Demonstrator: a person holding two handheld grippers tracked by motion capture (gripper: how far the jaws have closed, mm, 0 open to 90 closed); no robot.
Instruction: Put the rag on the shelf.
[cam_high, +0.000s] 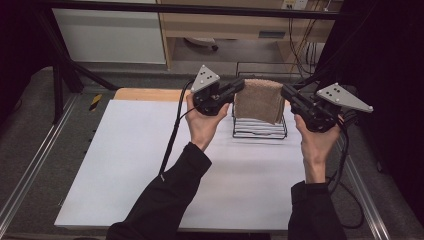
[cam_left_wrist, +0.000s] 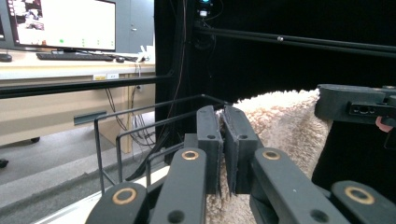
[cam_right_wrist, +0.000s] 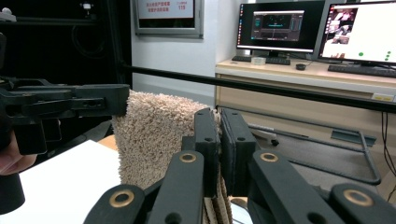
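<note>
A tan fluffy towel (cam_high: 260, 99) hangs folded above a black wire rack (cam_high: 260, 131) at the far middle of the white table (cam_high: 150, 165). My left gripper (cam_high: 241, 85) pinches the towel's top left corner, and my right gripper (cam_high: 284, 92) pinches its top right corner. In the left gripper view the jaws (cam_left_wrist: 222, 114) are shut on a thin edge of the towel (cam_left_wrist: 280, 121), with the right gripper (cam_left_wrist: 355, 105) across from them. In the right gripper view the jaws (cam_right_wrist: 219, 114) are shut on the towel (cam_right_wrist: 154, 135), and the left gripper (cam_right_wrist: 70, 105) holds its far corner.
The rack's wire bars (cam_left_wrist: 140, 135) rise just below and left of the towel. A wooden board (cam_high: 150, 94) lies along the table's far edge. Black frame bars (cam_high: 200, 9) run behind the table, and a desk with monitors (cam_right_wrist: 355, 32) stands beyond.
</note>
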